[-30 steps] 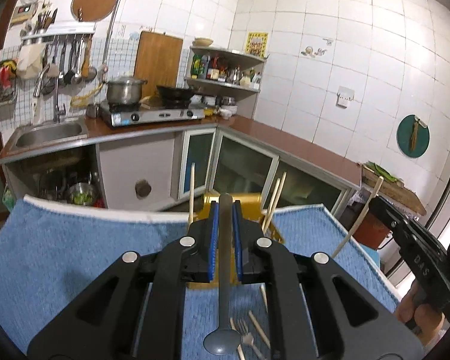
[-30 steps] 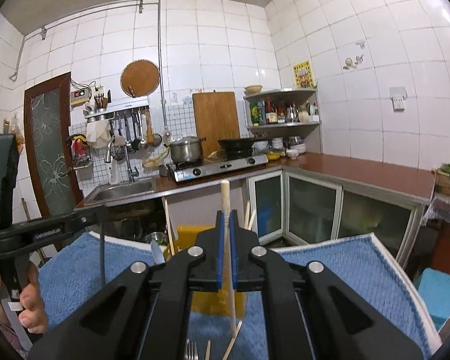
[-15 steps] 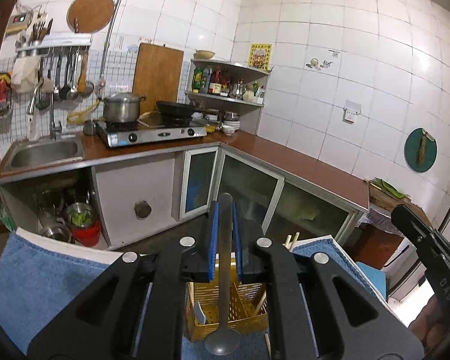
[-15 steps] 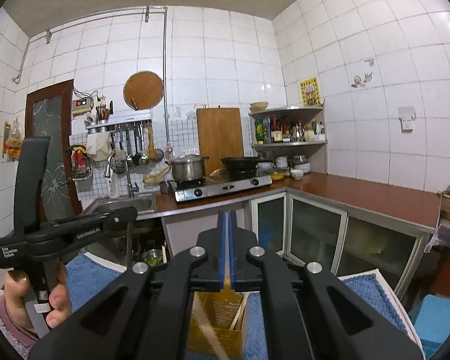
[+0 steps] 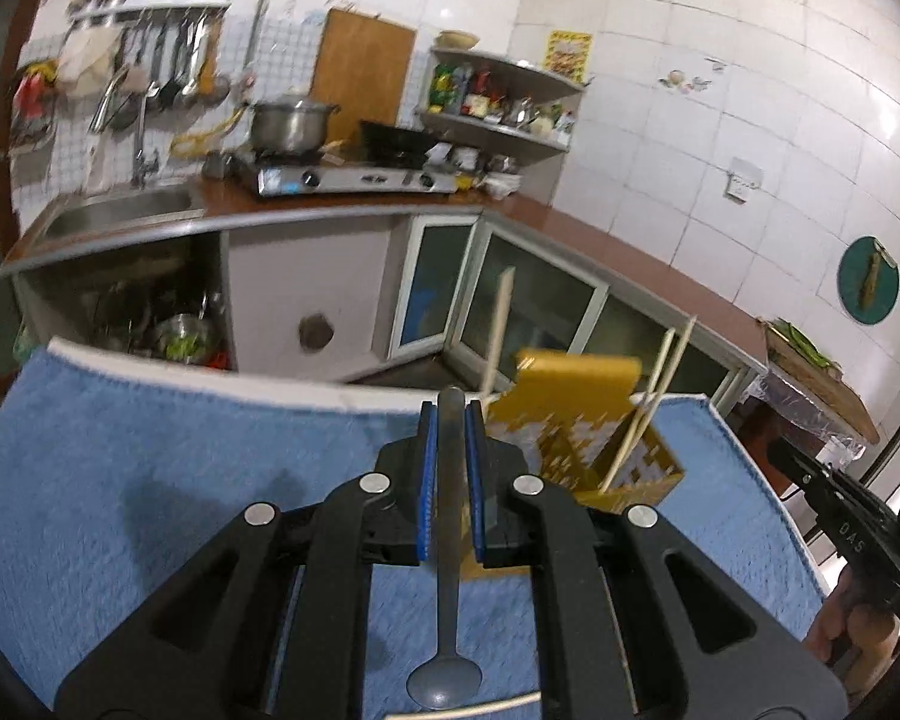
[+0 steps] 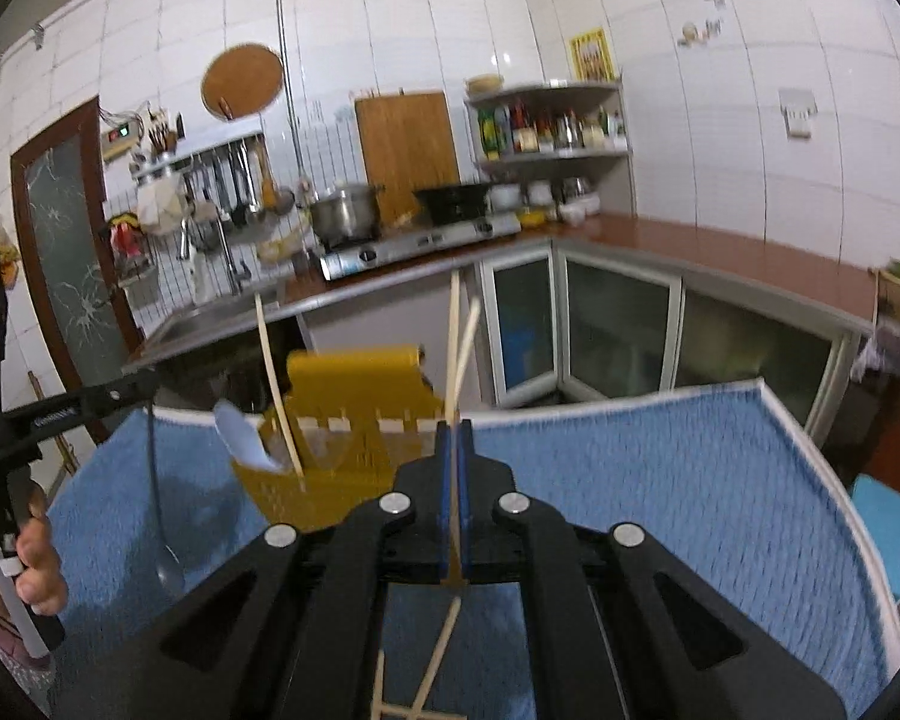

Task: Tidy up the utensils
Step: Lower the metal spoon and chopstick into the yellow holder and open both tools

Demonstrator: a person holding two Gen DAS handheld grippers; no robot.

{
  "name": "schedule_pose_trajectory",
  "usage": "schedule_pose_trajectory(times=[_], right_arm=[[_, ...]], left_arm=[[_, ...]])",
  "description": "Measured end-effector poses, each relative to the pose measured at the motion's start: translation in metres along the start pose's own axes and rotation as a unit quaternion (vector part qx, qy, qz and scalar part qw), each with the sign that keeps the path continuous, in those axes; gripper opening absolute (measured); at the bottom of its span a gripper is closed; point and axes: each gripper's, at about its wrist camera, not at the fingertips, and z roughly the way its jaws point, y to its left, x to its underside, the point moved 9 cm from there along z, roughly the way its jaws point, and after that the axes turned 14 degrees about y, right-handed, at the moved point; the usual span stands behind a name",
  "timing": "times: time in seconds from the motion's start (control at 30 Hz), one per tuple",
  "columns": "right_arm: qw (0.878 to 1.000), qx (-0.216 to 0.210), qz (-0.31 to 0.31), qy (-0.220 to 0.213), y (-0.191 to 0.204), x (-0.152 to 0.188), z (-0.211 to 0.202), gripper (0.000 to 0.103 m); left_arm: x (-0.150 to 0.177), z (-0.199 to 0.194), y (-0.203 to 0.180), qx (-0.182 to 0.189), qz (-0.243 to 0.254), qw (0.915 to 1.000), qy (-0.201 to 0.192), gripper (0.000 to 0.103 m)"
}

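A blue towel (image 5: 150, 480) spreads over the tabletop across the lower half of both wrist views, with a tiled kitchen, its sink (image 5: 120, 210) and gas stove (image 5: 354, 180), filling the upper half behind it. A yellow perforated utensil basket (image 6: 330, 456) stands on the towel at centre frame in the right wrist view, right of centre in the left wrist view, holding several upright wooden chopsticks (image 5: 648, 408) and a white spoon (image 6: 240, 438) that leans out at its left side. The left hand-held gripper (image 5: 450, 438), at lower centre of its own view, is closed on the handle of a dark grey spoon (image 5: 447, 600), whose bowl hangs toward the bottom edge of the frame; the same spoon dangles bowl-down at the left of the right wrist view. The right hand-held gripper (image 6: 455, 456), at lower centre of its view, is clamped on a single chopstick (image 6: 453, 348) standing upright just right of the basket. More loose chopsticks (image 6: 426, 672) lie crossed on the towel at the bottom of that frame.
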Motion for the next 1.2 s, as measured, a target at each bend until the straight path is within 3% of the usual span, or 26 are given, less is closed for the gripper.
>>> schedule_pose_trajectory(times=[0.3, 0.5, 0.57, 0.6, 0.87, 1.07, 1.2], right_arm=[[0.992, 0.014, 0.022, 0.124, -0.002, 0.08, 0.073, 0.004], [0.984, 0.032, 0.021, 0.175, 0.006, 0.108, 0.106, 0.005], [0.982, 0.035, 0.022, 0.184, 0.008, 0.112, 0.11, 0.033], [0.983, 0.037, 0.023, 0.18, 0.009, 0.112, 0.11, 0.035], [0.976, 0.048, 0.017, 0.21, 0.015, 0.124, 0.126, 0.033], [0.972, 0.058, 0.024, 0.226, 0.014, 0.127, 0.136, 0.006], [0.976, 0.04, 0.046, 0.211, 0.007, 0.116, 0.123, 0.006]], left_arm=[[0.049, 0.021, 0.032, -0.01, -0.014, 0.9991, 0.038, 0.008], [0.064, 0.026, 0.039, -0.015, -0.01, 0.9986, 0.05, 0.008], [0.067, 0.028, 0.04, -0.015, -0.01, 0.9984, 0.053, 0.008], [0.068, 0.028, 0.04, -0.015, -0.011, 0.9984, 0.054, 0.008], [0.076, 0.033, 0.042, -0.013, -0.012, 0.9979, 0.063, 0.008], [0.077, 0.035, 0.042, -0.015, -0.012, 0.9977, 0.065, 0.008], [0.075, 0.031, 0.038, -0.016, -0.008, 0.9981, 0.06, 0.008]])
